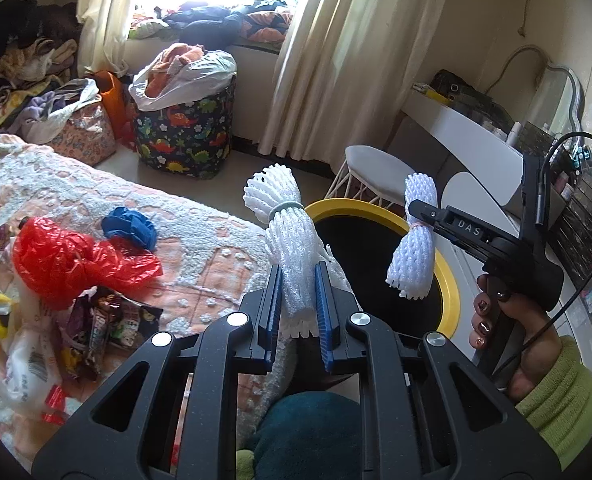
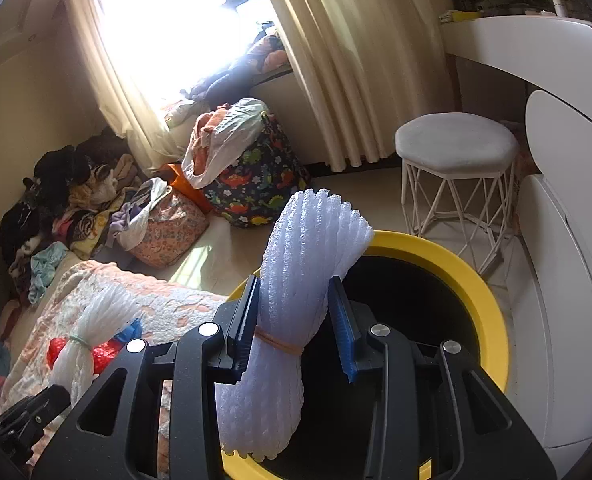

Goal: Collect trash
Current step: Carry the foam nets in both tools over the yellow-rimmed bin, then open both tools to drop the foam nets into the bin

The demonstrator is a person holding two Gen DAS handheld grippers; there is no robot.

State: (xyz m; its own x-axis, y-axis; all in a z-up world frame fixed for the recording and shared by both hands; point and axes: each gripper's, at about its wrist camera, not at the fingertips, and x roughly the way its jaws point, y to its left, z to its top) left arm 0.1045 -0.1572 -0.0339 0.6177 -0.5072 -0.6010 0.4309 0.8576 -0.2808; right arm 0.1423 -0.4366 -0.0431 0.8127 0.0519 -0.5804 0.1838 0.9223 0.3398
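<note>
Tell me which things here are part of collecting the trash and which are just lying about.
Job: left foam-net bundle, right foam-net bundle, yellow-rimmed bin, red plastic bag, snack wrappers.
Lying about: dinosaur hamper, stool, clothes pile.

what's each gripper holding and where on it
Left gripper: foam net bundle, lower half. Right gripper: another foam bundle, mid-length at its band.

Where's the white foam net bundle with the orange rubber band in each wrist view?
Left wrist: right of centre, white foam net bundle with the orange rubber band pinched in the right tongs.
Right wrist: centre, upright.
Shared landmark: yellow-rimmed round bin.
</note>
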